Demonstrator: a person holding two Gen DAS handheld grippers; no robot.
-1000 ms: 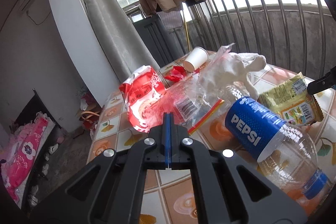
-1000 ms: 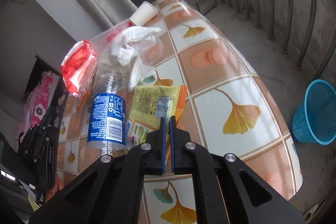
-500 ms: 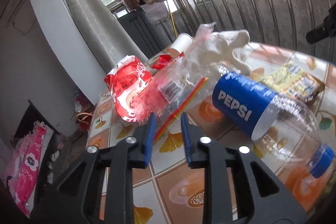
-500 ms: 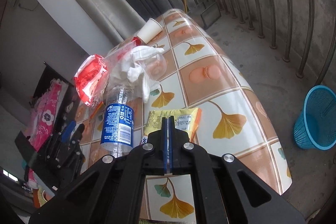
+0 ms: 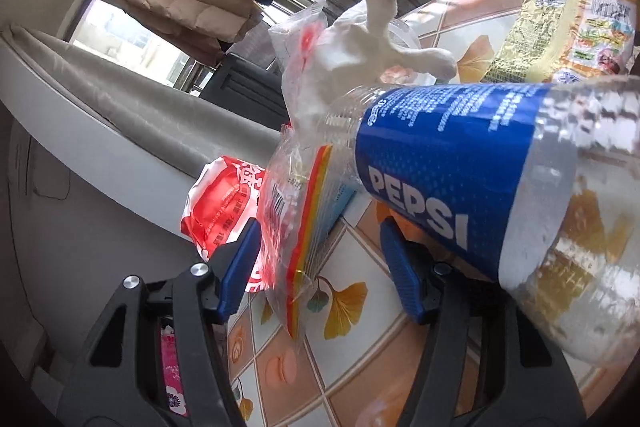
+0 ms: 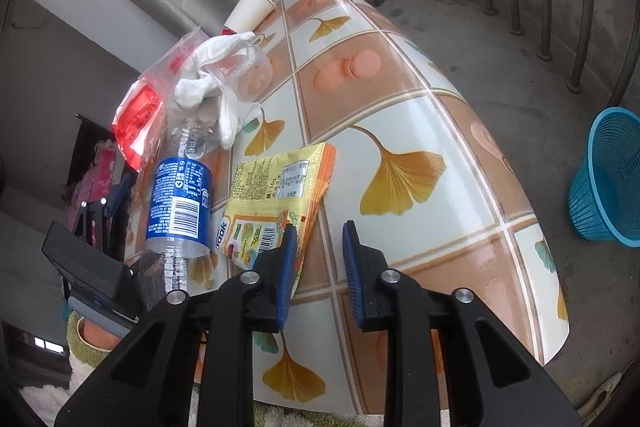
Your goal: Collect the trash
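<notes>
Now the left hand-held gripper sits low over the desk with its blue jaws well apart, having just been opening; the lower corner of a clear zip bag with red and yellow strips stands between them, and the pads do not appear to press on it. Just beside the right jaw lies an empty Pepsi bottle on its side, its blue label very close to the lens. Behind the bag are a red wrapper and a crumpled white tissue. The right hand-held gripper has its jaws narrowly parted, having just been opening, with bare desk in the gap; its left jaw stands over the near edge of a yellow snack packet, which lies flat next to the bottle. A white paper cup lies on its side at the far end of the desk, and a blue mesh basket stands on the floor, well apart from the trash.
</notes>
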